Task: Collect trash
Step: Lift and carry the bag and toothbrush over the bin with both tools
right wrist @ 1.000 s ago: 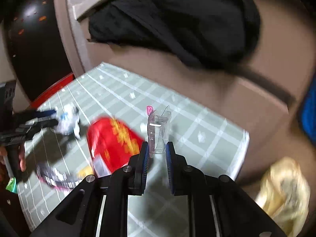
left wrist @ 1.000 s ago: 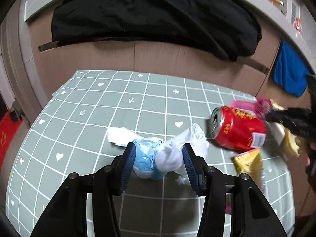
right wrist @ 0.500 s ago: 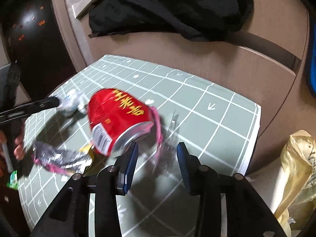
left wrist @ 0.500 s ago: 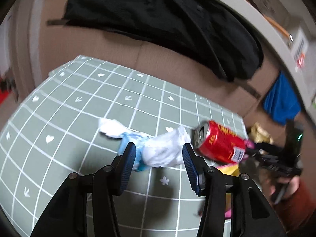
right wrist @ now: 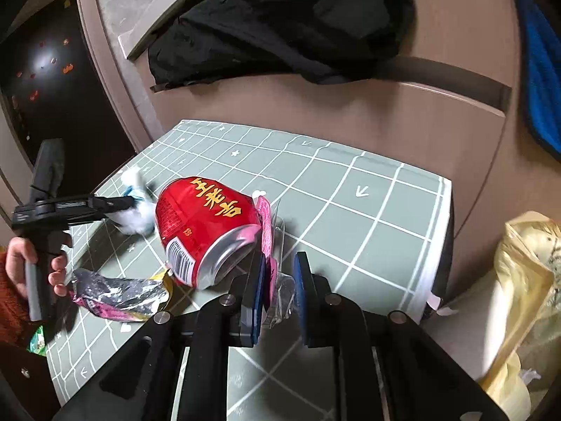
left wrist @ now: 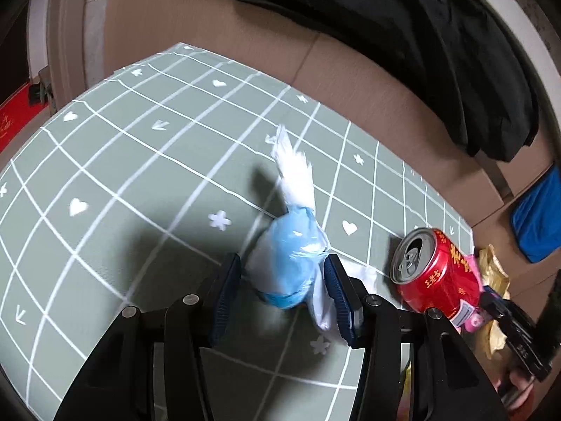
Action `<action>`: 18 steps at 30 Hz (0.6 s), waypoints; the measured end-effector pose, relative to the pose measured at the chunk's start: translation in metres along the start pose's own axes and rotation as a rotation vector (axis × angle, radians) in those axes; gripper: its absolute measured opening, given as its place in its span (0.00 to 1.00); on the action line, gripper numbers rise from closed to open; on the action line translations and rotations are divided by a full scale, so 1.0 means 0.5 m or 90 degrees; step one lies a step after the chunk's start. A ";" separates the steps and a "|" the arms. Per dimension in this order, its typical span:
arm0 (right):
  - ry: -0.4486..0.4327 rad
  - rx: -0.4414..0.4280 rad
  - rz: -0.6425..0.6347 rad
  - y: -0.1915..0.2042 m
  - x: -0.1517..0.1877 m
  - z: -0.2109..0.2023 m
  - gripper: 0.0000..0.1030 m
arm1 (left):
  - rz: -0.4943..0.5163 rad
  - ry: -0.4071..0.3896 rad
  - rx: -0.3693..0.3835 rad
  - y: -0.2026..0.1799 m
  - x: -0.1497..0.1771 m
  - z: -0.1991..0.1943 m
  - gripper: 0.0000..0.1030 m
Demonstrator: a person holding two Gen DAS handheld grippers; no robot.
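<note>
My left gripper (left wrist: pixel 282 280) is shut on a blue and white wad of tissue and plastic (left wrist: pixel 291 256), held just above the green checked table (left wrist: pixel 140 161); its white tail points away from me. A red drink can (right wrist: pixel 203 224) lies on its side near the right corner. My right gripper (right wrist: pixel 279 277) sits right behind the can, and its jaws are closing on a clear plastic pack with a pink card (right wrist: pixel 280 291). The pads squeeze the crumpled plastic. In the right wrist view the left gripper (right wrist: pixel 129 203) shows at the left with the wad.
A crumpled foil snack wrapper (right wrist: pixel 119 294) lies left of the can. A yellow plastic bag (right wrist: pixel 526 280) hangs past the table's right edge. A black jacket (right wrist: pixel 280 24) drapes over the brown cabinet behind. A hand (right wrist: pixel 21 263) holds the left gripper's handle.
The right gripper let the clear pack drop beside the can, opened, then closed on it again lower down. The left gripper rolled and shifted with the wad, whose tail now points away.
</note>
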State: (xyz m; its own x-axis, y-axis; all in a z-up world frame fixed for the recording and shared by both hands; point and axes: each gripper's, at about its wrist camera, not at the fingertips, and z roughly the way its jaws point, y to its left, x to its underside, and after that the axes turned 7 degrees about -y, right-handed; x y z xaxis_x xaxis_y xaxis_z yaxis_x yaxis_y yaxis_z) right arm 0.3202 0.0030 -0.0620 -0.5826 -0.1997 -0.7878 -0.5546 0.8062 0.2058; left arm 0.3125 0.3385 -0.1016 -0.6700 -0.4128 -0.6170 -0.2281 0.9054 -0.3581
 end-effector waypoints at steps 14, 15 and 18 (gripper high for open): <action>-0.064 0.026 -0.021 0.028 -0.051 -0.096 0.14 | 0.113 -0.170 -0.006 -0.140 -0.051 -0.163 0.31; -0.073 0.026 -0.024 0.032 -0.064 -0.105 0.14 | 0.125 -0.186 -0.004 -0.155 -0.057 -0.179 0.31; -0.103 0.030 -0.037 0.043 -0.100 -0.140 0.14 | 0.172 -0.245 0.005 -0.210 -0.067 -0.242 0.31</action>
State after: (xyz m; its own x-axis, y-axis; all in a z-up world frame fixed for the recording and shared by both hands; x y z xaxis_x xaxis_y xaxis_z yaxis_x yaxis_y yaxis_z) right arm 0.2958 -0.0087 0.0227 -0.4448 -0.1569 -0.8818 -0.5535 0.8222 0.1329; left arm 0.2731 0.2693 0.0415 -0.3932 -0.1707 -0.9035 -0.0759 0.9853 -0.1531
